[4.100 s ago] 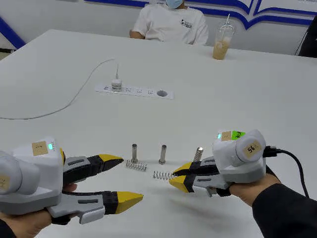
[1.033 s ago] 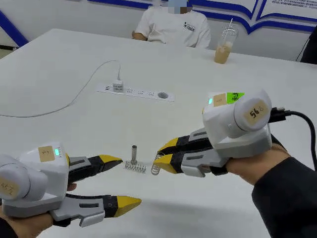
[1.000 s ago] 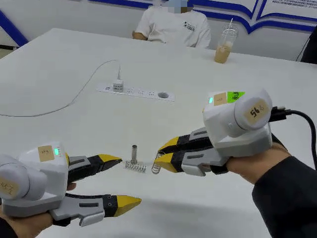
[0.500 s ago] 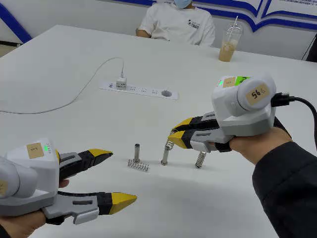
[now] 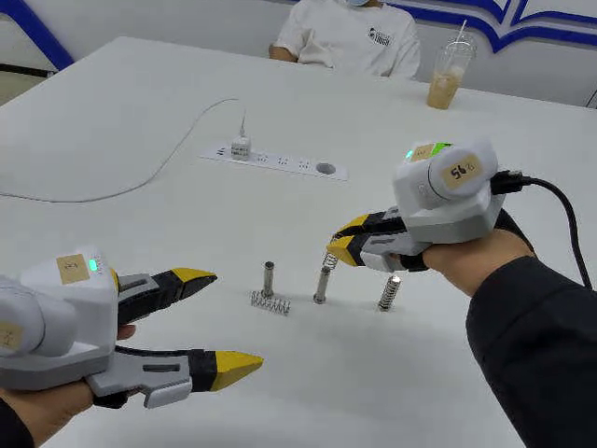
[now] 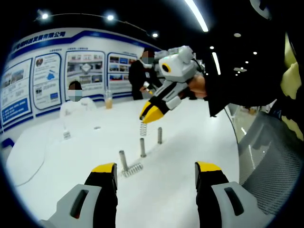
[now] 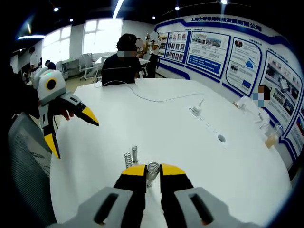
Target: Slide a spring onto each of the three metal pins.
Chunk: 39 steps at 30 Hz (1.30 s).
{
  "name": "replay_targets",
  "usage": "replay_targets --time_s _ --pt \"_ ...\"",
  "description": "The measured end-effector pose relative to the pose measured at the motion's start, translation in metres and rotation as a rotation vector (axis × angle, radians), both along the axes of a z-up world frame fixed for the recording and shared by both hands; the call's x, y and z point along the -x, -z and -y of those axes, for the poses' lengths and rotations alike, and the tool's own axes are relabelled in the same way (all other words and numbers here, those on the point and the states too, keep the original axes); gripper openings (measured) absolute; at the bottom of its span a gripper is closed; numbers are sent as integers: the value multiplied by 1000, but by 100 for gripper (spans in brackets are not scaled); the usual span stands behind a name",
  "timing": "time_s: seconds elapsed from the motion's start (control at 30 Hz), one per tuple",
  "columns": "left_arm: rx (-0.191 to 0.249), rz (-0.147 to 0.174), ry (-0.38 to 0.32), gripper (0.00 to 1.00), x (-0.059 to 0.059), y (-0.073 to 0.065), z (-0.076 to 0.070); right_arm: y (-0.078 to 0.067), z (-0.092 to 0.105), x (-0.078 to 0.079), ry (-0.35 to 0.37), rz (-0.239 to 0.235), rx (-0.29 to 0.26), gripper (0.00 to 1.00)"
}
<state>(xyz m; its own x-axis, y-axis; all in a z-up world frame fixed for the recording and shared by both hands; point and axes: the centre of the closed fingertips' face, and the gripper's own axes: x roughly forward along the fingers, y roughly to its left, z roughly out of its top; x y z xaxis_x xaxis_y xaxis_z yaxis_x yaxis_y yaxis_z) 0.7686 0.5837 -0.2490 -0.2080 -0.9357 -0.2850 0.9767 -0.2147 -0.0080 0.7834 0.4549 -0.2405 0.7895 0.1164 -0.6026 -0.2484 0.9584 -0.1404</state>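
Clamping a spring point(image 5: 330, 262), the right gripper point(image 5: 343, 250) holds it upright just above the middle pin point(image 5: 322, 287). The right pin point(image 5: 393, 280) wears a fitted spring point(image 5: 387, 298); a loose spring point(image 5: 270, 301) lies on the table point(image 5: 140, 121) just beside the left pin point(image 5: 269, 277). The left gripper point(image 5: 224, 317) hovers nearby, jaws wide apart.

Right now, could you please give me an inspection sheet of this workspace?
Surface: white table.
Job's things: right pin carries fitted spring; middle pin bare, held spring at its tip; left pin bare, loose spring lying beside it.
Clutter: power strip, drink cup.
Grippers: right gripper shut on held spring; left gripper open, empty.
Cables: white cable to the strip's plug; black cable from right gripper.
Surroundings: seated person at the far side.
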Motion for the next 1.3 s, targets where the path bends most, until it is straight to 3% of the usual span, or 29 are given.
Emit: replay_targets --time_s 0.33,1.3 --pt "-9 -5 -8 67 -3 4 -2 12 2 -1 12 -19 -30 12" --pt "-34 -8 -5 67 -3 10 -3 57 8 -6 38 -57 -23 12"
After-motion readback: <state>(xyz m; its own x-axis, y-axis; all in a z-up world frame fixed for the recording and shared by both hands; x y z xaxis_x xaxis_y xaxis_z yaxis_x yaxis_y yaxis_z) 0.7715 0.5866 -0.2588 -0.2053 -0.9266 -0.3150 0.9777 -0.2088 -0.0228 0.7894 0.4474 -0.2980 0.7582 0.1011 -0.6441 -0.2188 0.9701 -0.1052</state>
